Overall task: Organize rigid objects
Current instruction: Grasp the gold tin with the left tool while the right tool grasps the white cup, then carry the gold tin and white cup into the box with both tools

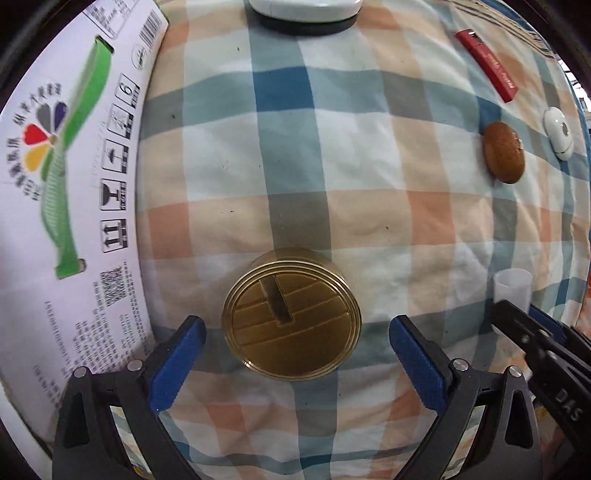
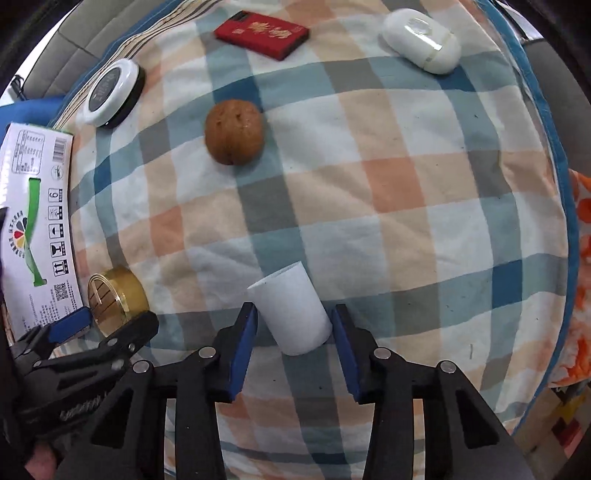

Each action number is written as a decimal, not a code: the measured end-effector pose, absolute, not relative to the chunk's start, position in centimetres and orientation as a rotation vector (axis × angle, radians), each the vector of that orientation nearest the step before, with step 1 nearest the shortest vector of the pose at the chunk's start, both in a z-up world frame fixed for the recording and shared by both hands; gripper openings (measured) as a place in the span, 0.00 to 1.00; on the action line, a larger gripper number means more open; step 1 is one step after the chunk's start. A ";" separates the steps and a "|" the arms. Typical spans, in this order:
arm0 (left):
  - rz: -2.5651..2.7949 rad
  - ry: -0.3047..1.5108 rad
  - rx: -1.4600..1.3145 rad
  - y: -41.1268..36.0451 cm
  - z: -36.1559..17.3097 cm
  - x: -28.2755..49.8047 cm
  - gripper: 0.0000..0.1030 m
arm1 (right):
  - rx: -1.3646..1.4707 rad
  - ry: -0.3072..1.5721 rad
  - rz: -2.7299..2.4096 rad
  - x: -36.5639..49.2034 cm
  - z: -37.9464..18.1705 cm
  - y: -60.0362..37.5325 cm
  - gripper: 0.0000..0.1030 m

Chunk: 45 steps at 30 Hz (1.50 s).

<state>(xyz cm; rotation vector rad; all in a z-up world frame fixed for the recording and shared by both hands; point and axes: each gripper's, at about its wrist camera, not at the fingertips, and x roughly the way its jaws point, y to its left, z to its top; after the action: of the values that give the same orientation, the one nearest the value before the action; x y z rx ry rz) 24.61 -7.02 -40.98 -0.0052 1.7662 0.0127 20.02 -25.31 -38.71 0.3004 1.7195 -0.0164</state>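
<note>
Shiny brass-coloured metal tin [image 1: 291, 325], matt white plastic cup [image 2: 291, 314], soft checked cloth [image 2: 369, 184].

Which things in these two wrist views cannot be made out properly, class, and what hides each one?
- White round device: cut off by the top edge in the left wrist view.
- White cup: left wrist view, base hidden behind the right gripper.
- White box print: blurred, too small.
- Gold tin: right wrist view, front hidden by the left gripper.
</note>
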 end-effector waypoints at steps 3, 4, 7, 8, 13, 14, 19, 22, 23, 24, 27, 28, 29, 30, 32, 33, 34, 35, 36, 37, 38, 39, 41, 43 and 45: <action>0.021 1.762 -0.009 -7.1 -41.7 24.7 0.77 | 0.301 1.730 -0.015 19.9 -39.0 -26.5 0.39; 0.023 1.763 -0.013 -7.2 -41.8 24.7 0.73 | 0.308 1.733 -0.013 19.8 -39.1 -26.8 0.39; 0.012 1.750 -0.021 -7.7 -41.5 25.0 0.61 | 0.305 1.739 -0.011 19.8 -39.5 -27.3 0.39; 0.006 1.749 -0.019 -7.9 -41.5 25.2 0.61 | 0.315 1.742 -0.014 19.7 -39.8 -27.6 0.39; -0.009 1.737 0.006 -8.9 -42.0 25.6 0.61 | 0.328 1.761 -0.036 19.6 -41.7 -28.8 0.37; -0.010 1.735 0.004 -9.1 -42.1 25.7 0.61 | 0.325 1.758 -0.041 19.5 -41.8 -28.9 0.37; -0.014 1.718 0.004 -8.1 -41.8 24.9 0.61 | 0.305 1.759 -0.054 19.2 -41.9 -28.8 0.35; -0.024 1.693 0.011 -8.6 -40.3 24.2 0.61 | 0.302 1.756 -0.048 19.1 -41.7 -28.0 0.34; -0.028 1.685 0.015 -8.5 -39.7 24.7 0.61 | 0.304 1.752 -0.044 19.0 -41.5 -27.9 0.33; -0.034 1.674 0.019 -8.6 -39.1 24.5 0.61 | 0.302 1.747 -0.042 19.0 -41.1 -27.8 0.33; -0.059 1.638 0.022 -9.0 -37.3 23.8 0.61 | 0.302 1.722 -0.029 18.6 -40.0 -27.8 0.33; -0.066 1.621 0.025 -9.1 -36.6 23.6 0.61 | 0.304 1.711 -0.026 18.2 -39.4 -27.3 0.33; -0.073 1.609 0.027 -9.2 -35.9 23.3 0.61 | 0.294 1.698 -0.026 17.8 -38.7 -26.9 0.33; -0.086 1.595 0.022 -9.3 -35.1 23.0 0.61 | 0.292 1.688 -0.019 17.7 -38.2 -26.8 0.33; -0.105 1.575 0.010 -9.4 -33.6 22.6 0.61 | 0.306 1.674 -0.002 17.4 -37.1 -26.6 0.33; -0.114 1.560 0.002 -9.3 -32.7 22.3 0.61 | 0.304 1.664 0.010 17.4 -36.4 -26.4 0.33; -0.121 1.546 -0.004 -9.2 -31.7 22.1 0.61 | 0.304 1.652 0.016 17.5 -35.6 -26.5 0.33; -0.127 1.536 -0.013 -8.9 -30.9 22.0 0.61 | 0.303 1.639 0.023 17.5 -34.7 -26.2 0.33; -0.138 1.523 -0.030 -8.6 -29.9 21.9 0.61 | 0.300 1.630 0.032 18.0 -33.7 -25.9 0.33; -0.145 1.514 -0.044 -8.2 -29.0 21.9 0.61 | 0.300 1.614 0.043 17.9 -32.7 -25.5 0.33; -0.152 1.501 -0.059 -7.6 -28.2 21.6 0.61 | 0.298 1.602 0.052 18.2 -31.6 -25.2 0.33; -0.161 1.485 -0.071 -7.0 -26.9 21.5 0.61 | 0.294 1.590 0.063 18.7 -30.1 -24.8 0.33; -0.174 1.462 -0.094 -5.1 -24.5 22.9 0.61 | 0.289 1.560 0.090 18.9 -27.9 -23.6 0.33; -0.183 1.433 -0.124 -2.9 -22.1 22.7 0.61 | 0.292 1.530 0.122 19.4 -25.3 -22.3 0.33; -0.183 1.411 -0.139 -0.7 -20.8 23.9 0.61 | 0.293 1.507 0.158 19.9 -22.9 -20.5 0.33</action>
<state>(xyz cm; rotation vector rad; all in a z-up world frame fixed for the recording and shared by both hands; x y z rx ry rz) 23.91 -0.74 -20.79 -0.1385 1.4107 -0.1830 19.91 -20.46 -22.87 0.2933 1.5065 0.1582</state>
